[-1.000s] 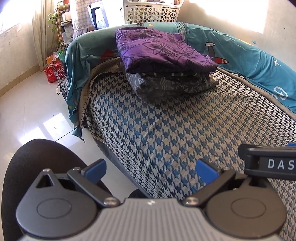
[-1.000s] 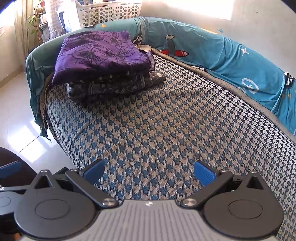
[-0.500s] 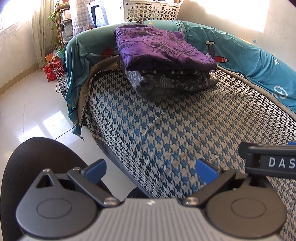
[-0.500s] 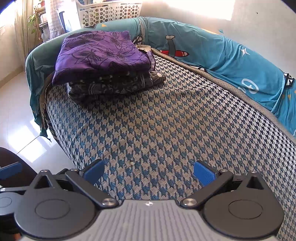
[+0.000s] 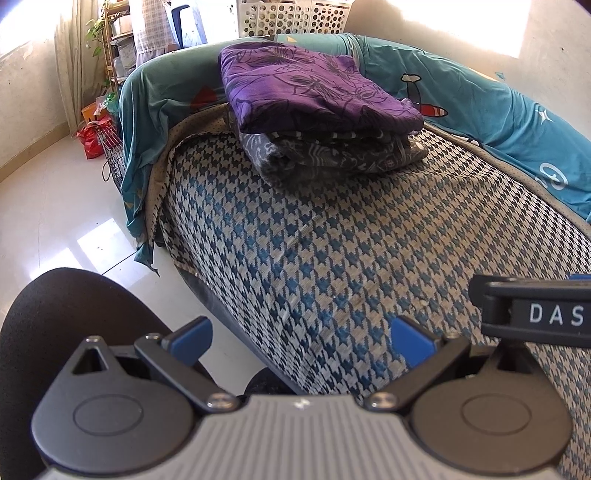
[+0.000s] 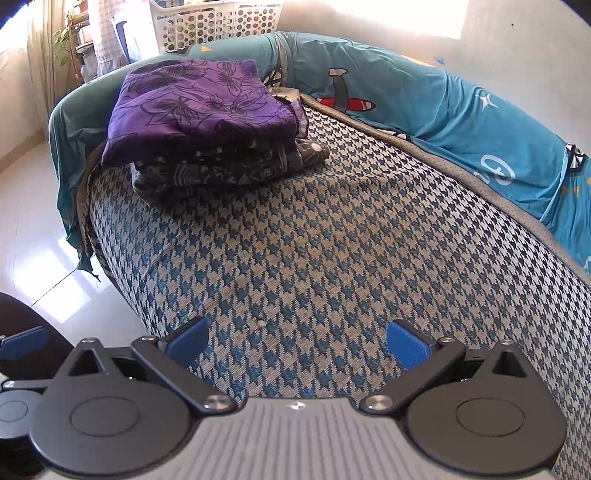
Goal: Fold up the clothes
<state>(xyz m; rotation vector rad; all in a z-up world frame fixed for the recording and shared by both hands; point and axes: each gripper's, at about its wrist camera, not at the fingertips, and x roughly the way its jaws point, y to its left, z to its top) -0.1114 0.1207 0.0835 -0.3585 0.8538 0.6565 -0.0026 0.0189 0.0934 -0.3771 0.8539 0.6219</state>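
Note:
A folded purple floral garment [image 5: 314,92] [image 6: 199,99] lies on top of folded grey patterned clothes [image 5: 332,155] [image 6: 221,170], stacked at the far left end of the houndstooth sofa seat [image 5: 351,251] [image 6: 332,240]. My left gripper [image 5: 301,338] stands open over the seat's front edge, far short of the stack, nothing between its blue fingers. My right gripper [image 6: 297,338] is open too, above the bare seat, empty. Part of the right gripper [image 5: 535,310] shows at the right edge of the left wrist view.
A teal printed cover [image 6: 461,110] drapes the sofa back and arm. A white laundry basket [image 5: 295,16] [image 6: 218,22] sits behind the sofa. Glossy floor [image 5: 55,221] lies left, with a shelf, plant and red bag [image 5: 92,136]. A dark rounded shape [image 5: 66,332] is below left.
Both views have shifted slightly; the left wrist view has crept a little leftward and nearer the stack. Both grippers stay open and empty, and the stack has not moved.

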